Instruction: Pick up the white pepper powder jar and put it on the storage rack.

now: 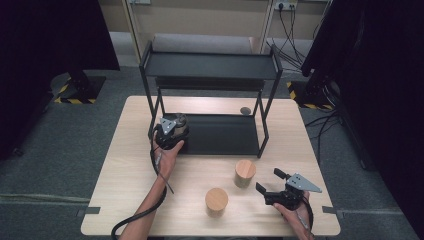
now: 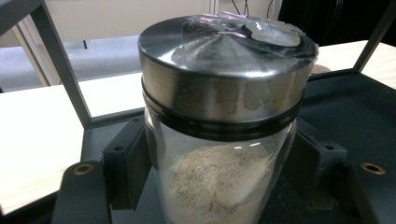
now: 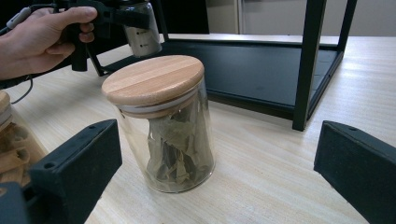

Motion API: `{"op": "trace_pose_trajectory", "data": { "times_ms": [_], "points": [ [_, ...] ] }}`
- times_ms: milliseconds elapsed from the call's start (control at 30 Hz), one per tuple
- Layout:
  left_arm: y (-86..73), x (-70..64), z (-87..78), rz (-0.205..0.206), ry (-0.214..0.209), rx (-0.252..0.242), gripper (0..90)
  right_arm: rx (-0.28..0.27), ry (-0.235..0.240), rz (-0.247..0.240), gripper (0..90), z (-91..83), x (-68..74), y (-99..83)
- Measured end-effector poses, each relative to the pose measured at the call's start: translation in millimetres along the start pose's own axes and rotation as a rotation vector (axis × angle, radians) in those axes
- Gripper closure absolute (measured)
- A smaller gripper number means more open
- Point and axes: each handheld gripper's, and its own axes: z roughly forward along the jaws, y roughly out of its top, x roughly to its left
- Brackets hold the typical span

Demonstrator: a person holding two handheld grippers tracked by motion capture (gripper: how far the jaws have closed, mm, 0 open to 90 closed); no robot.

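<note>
**Powder jar at the rack, leaf jar waiting ahead of our right fingers**

Our left gripper [image 1: 172, 131] is closed around a glass jar with a steel lid [image 2: 223, 107], half full of pale powder. Its fingers [image 2: 127, 163] press the glass on both sides just under the lid. From above, this jar sits at the front left corner of the black rack's lower shelf [image 1: 225, 135], which stands toward the far edge of the desk [image 1: 125, 170]. We cannot tell whether the jar's base already rests on the shelf or hangs just over it.

Our right gripper [image 1: 272, 182] is near the desk's front right corner, its fingers [image 3: 74, 163] spread wide with nothing between them. Straight ahead of them stands a glass jar with a wooden lid [image 3: 161, 126], holding dried leaves. It stands upright on the desk, with its long axis vertical, in line with the gap between the fingers but clear of both. A second wooden-lidded jar [image 1: 216, 201] stands nearer the front edge, to the left of the first.

We judge that the leaf jar goes next, and the right hand is plainly the nearer one. The fingers would push forward level until they bracket the glass below the lid. The opening looks wider than the jar, so lining up side to side matters less than going deep enough before closing.
</note>
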Motion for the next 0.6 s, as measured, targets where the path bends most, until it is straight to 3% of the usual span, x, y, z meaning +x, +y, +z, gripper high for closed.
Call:
{"op": "trace_pose_trajectory", "data": {
  "times_ms": [600],
  "points": [
    [-1.8, -4.1, 11.1, 0.007, 0.006, 0.003, 31.0, -0.002, 0.001, 0.002, 1.0, -0.1, -0.3, -0.3]
  ]
}}
